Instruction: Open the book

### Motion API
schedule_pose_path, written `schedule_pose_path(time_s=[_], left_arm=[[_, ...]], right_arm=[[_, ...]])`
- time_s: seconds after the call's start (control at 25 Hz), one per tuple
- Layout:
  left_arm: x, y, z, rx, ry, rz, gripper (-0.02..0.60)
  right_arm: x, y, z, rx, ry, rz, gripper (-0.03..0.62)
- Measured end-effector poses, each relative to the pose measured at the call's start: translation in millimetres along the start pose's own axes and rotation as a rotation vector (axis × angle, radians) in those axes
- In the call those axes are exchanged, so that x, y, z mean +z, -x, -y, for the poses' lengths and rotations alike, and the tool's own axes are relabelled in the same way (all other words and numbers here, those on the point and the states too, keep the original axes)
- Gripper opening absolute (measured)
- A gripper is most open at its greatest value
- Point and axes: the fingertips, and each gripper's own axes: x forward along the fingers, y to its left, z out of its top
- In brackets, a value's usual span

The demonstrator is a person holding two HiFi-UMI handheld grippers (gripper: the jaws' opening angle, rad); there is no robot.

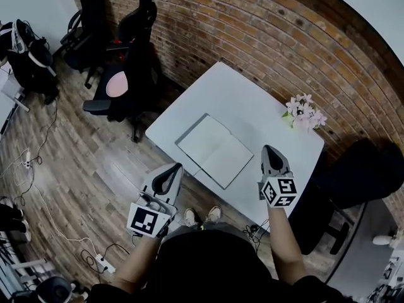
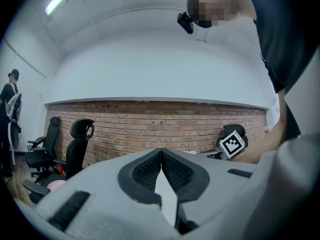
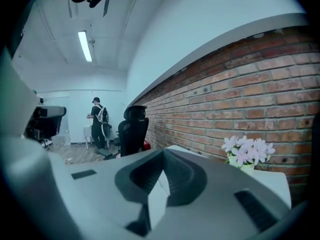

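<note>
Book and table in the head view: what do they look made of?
Book: matte white paper pages, lying open and flat; a thin dark edge suggests a card cover. Table: smooth white top, probably laminate; no grain shows.

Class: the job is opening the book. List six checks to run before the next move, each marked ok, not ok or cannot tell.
1. The book lies open on the table: ok.
2. The left claw is shut, empty: ok.
3. The right claw is shut, empty: ok.
4. Both claws clear of the book: ok.
5. The flowers stand apart from the book: ok.
6. Print on the pages: cannot tell.
</note>
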Motion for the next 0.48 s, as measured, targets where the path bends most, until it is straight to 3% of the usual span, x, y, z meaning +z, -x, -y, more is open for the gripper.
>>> schedule_pose_path(time_s=[0.48], left_arm=[[23.7,-15.3,5.2,-0.042,-0.017,0.070,0.023]], right_arm=[[88.4,57.8,34.7,-0.074,-0.003,0.184,0.014]])
